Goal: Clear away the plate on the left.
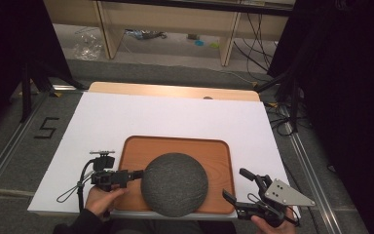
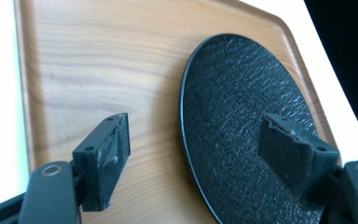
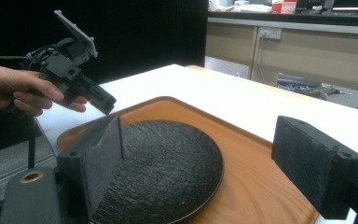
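Note:
A dark, rough-textured round plate (image 1: 175, 184) lies on a wooden tray (image 1: 175, 140) near the table's front edge. My left gripper (image 1: 139, 174) is at the plate's left rim and points right. In the left gripper view the plate (image 2: 242, 107) lies flat on the tray (image 2: 98, 70), its rim in the wide gap of the left gripper (image 2: 198, 135), and neither pad presses on it. My right gripper (image 1: 234, 183) stands open off the tray's front right corner. In the right gripper view its jaws (image 3: 200, 149) frame the plate (image 3: 168, 158), with the left gripper (image 3: 105, 105) hovering beyond.
A white sheet (image 1: 175, 114) covers the table around the tray, with a wooden strip (image 1: 175, 90) showing at the far edge. Black stands (image 1: 29, 83) and cables (image 1: 282, 117) flank the table on the floor. Shelving (image 1: 170, 29) stands beyond.

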The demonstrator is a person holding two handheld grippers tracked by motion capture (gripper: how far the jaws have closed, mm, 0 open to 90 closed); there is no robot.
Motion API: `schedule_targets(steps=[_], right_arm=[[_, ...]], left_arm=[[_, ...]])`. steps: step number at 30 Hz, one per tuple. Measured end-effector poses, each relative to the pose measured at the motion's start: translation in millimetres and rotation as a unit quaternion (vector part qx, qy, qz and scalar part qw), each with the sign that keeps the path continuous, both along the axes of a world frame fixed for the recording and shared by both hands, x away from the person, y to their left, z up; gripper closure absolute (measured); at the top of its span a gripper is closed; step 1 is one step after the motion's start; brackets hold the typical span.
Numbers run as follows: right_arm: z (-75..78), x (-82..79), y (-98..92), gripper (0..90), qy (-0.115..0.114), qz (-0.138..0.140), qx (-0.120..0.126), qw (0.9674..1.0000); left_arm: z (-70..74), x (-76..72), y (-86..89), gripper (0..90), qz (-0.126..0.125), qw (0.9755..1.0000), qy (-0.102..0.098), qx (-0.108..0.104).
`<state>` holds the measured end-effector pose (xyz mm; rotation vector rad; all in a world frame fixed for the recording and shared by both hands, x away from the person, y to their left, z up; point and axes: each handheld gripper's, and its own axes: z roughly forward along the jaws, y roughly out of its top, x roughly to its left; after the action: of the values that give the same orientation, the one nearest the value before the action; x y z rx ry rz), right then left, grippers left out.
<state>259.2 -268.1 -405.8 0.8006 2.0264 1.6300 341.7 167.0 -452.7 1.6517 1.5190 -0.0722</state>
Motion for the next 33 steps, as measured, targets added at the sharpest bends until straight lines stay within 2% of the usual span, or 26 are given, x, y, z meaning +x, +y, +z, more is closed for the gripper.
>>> schedule_targets(steps=[5,6,9,11,14,15,19,22,23,25,26,28,30,33], right_arm=[[0.1,-0.3,0.1,17.6,0.002,0.0,0.0,1.0],[0.1,-0.2,0.0,17.6,0.001,0.0,0.0,1.0],[0.2,-0.4,-0.2,17.6,0.002,-0.001,0.001,1.0],[0.1,-0.5,-0.3,17.6,0.002,-0.001,0.0,1.0],[0.2,-0.6,-0.3,17.6,0.0,-0.005,0.0,1.0],[-0.2,1.2,-0.7,17.6,-0.016,-0.004,0.0,0.9999],[0.1,0.7,-0.9,17.6,-0.013,-0.007,-0.003,0.9999],[0.1,1.0,-1.1,17.6,-0.014,-0.006,-0.003,0.9999],[0.4,-0.6,-0.8,17.6,0.001,-0.002,-0.002,1.0],[0.3,0.8,-1.5,17.6,-0.013,-0.006,-0.005,0.9999],[0.4,-0.5,-1.0,17.6,0.002,-0.002,-0.003,1.0],[0.2,0.8,-1.3,17.5,-0.013,-0.006,-0.004,0.9999],[0.3,-0.1,-1.0,17.5,-0.004,-0.004,-0.003,1.0],[0.3,0.4,-1.3,17.5,-0.011,-0.007,-0.005,0.9999]], left_arm=[[2.6,-0.2,3.1,23.7,-0.001,0.9999,-0.011,-0.013],[3.7,-0.6,3.5,23.5,0.0,0.9998,-0.019,-0.009],[6.2,-1.3,5.6,21.5,-0.006,0.9992,-0.034,-0.019],[8.5,-2.5,7.0,21.1,-0.004,0.9984,-0.046,-0.032],[12.9,-4.3,8.3,20.1,0.0,0.9973,-0.069,-0.026],[13.8,-4.7,9.0,20.0,-0.003,0.9971,-0.072,-0.023],[17.3,-6.7,10.2,19.7,0.003,0.9956,-0.091,-0.023],[20.7,-9.6,12.4,19.7,0.012,0.9925,-0.118,-0.032],[21.8,-10.0,12.5,19.6,0.013,0.9922,-0.12,-0.033],[24.4,-11.4,13.0,19.5,0.014,0.991,-0.131,-0.025],[25.2,-12.1,13.2,19.5,0.013,0.9903,-0.136,-0.024],[27.1,-13.5,13.5,19.3,0.009,0.9893,-0.143,-0.024],[29.9,-16.3,13.5,19.3,0.004,0.9871,-0.159,-0.018],[33.7,-19.6,14.0,19.2,-0.002,0.9836,-0.179,-0.022]])
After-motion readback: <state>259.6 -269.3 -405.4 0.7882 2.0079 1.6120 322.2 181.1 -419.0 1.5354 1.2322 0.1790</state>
